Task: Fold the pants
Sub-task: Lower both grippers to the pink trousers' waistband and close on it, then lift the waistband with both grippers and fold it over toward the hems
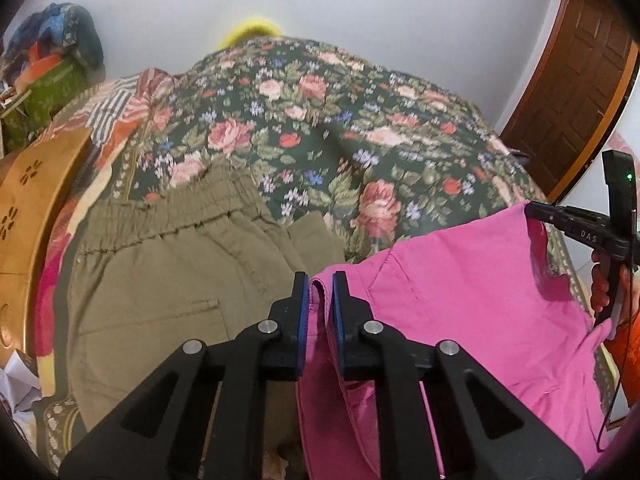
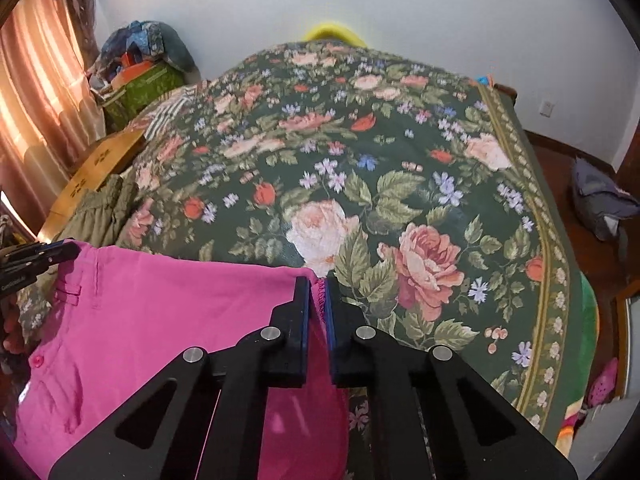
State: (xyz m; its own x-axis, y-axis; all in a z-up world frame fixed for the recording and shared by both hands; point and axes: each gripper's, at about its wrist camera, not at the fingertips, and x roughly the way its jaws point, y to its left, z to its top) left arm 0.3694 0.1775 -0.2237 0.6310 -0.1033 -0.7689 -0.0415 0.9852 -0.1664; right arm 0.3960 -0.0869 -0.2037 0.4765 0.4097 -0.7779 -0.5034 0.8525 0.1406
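So, quick status on the fold:
Pants: pink pants (image 1: 460, 280) held up off the bed (image 2: 400, 152) near its front edge, waistband stretched between both tongs.
Left tongs (image 1: 320, 280): clamped on one waistband corner.
Right tongs (image 2: 318, 284): pinched shut on the other corner, stitched hem showing between the pads.
Done: corners grabbed, I'd say.
Left: laying flat, every actual fold.
Nearby: olive pants (image 1: 168, 272) lying flat toward the bed's left edge.

Bed (image 2: 400, 128) had a floral cover; white wall (image 2: 440, 8) behind, wood door (image 1: 580, 72) right, sunlit curtain (image 2: 36, 92) left, wood floor (image 2: 560, 152).
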